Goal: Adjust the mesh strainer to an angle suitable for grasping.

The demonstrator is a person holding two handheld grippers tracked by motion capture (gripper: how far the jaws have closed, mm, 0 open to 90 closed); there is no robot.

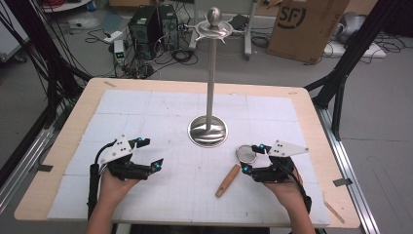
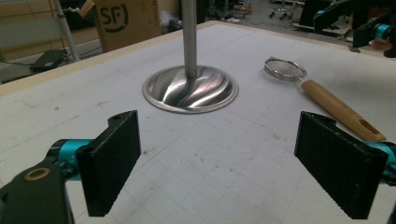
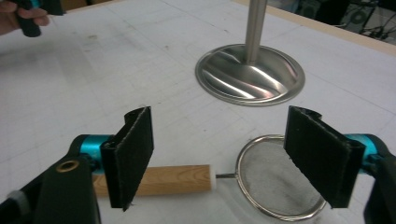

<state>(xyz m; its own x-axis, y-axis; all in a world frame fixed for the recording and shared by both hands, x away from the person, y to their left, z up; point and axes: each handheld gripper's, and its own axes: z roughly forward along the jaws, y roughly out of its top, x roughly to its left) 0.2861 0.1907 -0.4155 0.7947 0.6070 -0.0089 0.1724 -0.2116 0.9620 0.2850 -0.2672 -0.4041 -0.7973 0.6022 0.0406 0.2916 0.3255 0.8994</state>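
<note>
The strainer (image 1: 233, 171) lies flat on the tabletop (image 1: 160, 117) near the stand (image 1: 208, 129) — probably light and stiff, its fine mesh easily dented, so the wooden handle looks the safest place to grip. It has a small round steel-rimmed bowl and a pale tapered handle. The right tool (image 3: 219, 161) hangs spread over the handle's neck, pinching nothing — the left tool (image 2: 217, 163) is spread too, well apart.

Grey floor (image 1: 384, 122); computer towers (image 1: 153, 24), tangled cables (image 1: 178, 53); cardboard box (image 1: 304, 24); black frame legs (image 1: 341, 73).
</note>
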